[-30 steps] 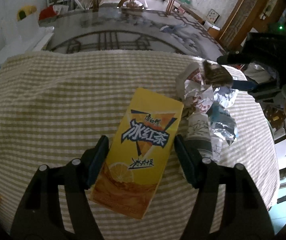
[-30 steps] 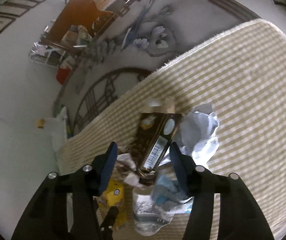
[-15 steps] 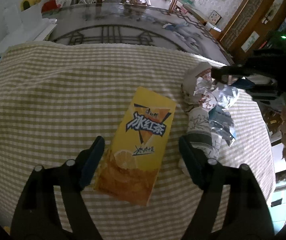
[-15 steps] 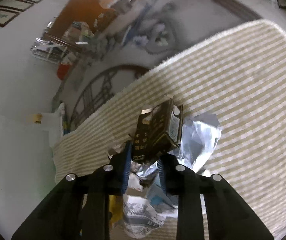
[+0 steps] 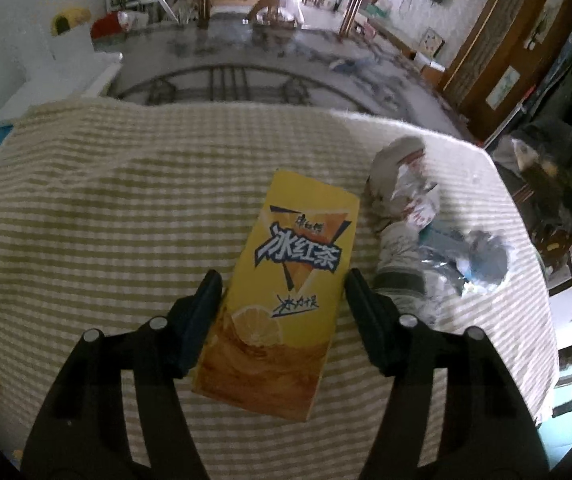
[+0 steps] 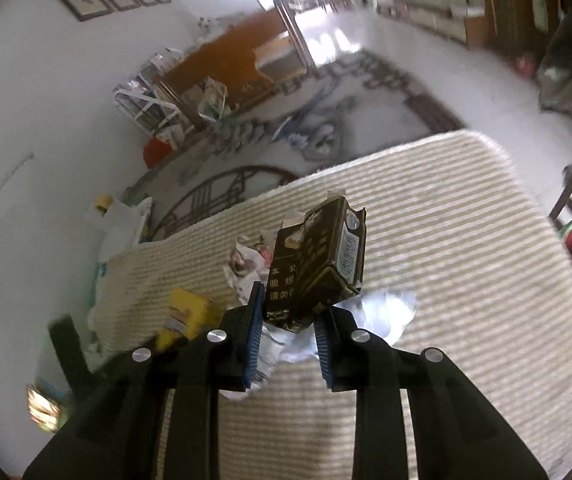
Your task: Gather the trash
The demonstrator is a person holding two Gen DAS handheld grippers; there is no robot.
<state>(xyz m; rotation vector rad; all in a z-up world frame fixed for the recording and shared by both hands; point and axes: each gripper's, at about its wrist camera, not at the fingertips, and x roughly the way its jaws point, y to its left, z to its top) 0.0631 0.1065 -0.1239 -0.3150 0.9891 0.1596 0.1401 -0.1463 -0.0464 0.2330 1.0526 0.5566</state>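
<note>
1. While the left wrist view looks down on a yellow carton (image 5: 286, 292) lying flat on the striped cloth (image 5: 125, 220), only the right wrist view shows the dark box (image 6: 318, 264) lifted clear of that cloth.
2. The right view shows the carton only as a yellow blur (image 6: 187, 312) at the left, beside the other tool's black body; the left view shows no right gripper at all.
3. The left gripper (image 5: 283, 292) straddles the carton's lower half. Its jaws have just been closing in, and the fingers (image 5: 201, 312) sit just beside the carton's long edges; whether they press I cannot tell.
4. The right gripper (image 6: 290, 320) is clenched on the bottom end of the dark box, which juts up and away from it, tilted.
5. Count: one yellow carton, one dark box, one heap of crumpled paper and foil (image 5: 426, 240), two grippers.
6. The heap lies to the carton's right in the left view; in the right view it shows beneath and behind the held box (image 6: 374, 312).
7. The carton is tall, yellow shading to orange at its near end, with bold blue-and-white characters and a lemon slice printed on it.
8. The dark box is nearly black with pale characters, a barcode on one side and a torn-open top.
</note>
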